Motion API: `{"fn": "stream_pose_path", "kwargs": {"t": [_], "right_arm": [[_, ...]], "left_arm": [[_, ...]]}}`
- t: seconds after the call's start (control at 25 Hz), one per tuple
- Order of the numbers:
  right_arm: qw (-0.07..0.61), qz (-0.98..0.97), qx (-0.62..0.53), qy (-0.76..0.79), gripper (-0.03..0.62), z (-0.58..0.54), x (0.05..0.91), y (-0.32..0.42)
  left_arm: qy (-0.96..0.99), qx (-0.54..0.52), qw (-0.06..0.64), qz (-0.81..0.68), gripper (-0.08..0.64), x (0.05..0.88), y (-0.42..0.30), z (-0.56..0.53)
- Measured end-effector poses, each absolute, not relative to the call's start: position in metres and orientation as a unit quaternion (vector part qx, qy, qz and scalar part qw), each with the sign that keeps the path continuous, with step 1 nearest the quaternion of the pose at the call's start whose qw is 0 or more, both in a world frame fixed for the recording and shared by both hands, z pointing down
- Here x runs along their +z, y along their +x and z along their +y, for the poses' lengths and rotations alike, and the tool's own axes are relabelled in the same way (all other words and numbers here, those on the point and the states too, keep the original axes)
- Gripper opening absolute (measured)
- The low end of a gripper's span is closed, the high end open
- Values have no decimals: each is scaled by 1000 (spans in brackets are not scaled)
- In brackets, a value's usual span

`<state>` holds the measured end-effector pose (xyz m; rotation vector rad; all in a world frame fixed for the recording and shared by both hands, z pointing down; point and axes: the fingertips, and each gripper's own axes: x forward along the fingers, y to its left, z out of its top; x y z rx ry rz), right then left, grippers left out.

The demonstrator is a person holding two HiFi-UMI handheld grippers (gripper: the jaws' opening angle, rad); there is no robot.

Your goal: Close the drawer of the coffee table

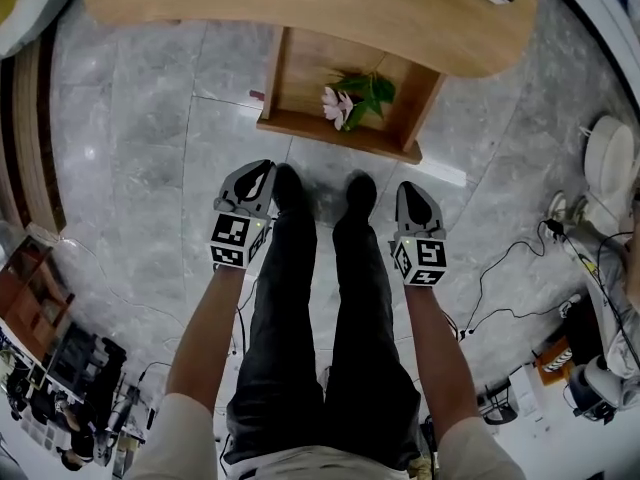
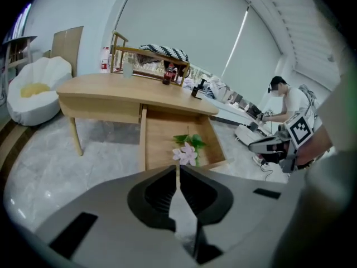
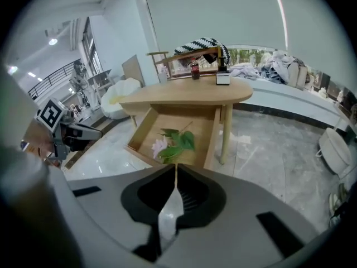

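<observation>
The drawer [image 1: 335, 136] stands pulled well out from under the table [image 1: 300, 8], with a flower [image 1: 345, 103] lying inside it. Nothing of the closing looks done yet, so the whole push is left. The person faces the drawer's front, shoes near its front board, a gripper at each side of the legs. The left gripper [image 1: 258, 171] and right gripper [image 1: 408, 190] both have their jaws pressed together with nothing between them. Both point down and forward at the drawer, which lies just ahead of the tips, near but apart. Neither touches the front board. My guess is the closed tips will do the pushing.
</observation>
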<state>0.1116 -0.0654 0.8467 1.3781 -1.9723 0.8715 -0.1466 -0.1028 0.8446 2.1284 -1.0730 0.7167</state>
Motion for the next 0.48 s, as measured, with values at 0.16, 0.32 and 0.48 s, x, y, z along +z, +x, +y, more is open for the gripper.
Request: {"fn": "stream_pose_path", "kwargs": {"t": [0.16,0.32,0.48], "right_arm": [[295,-730,340,515,29,-62,874,112],[306,-722,351,511,51,-60,902,113],[310,-704,367,523,69,-57,934,121]], "left_arm": [[790,296,340,-416,80,883,-152,-99],[782,312,341,-419,80,910,-153,-101],[775,317,346,-422,80,936,-149,-101]]}}
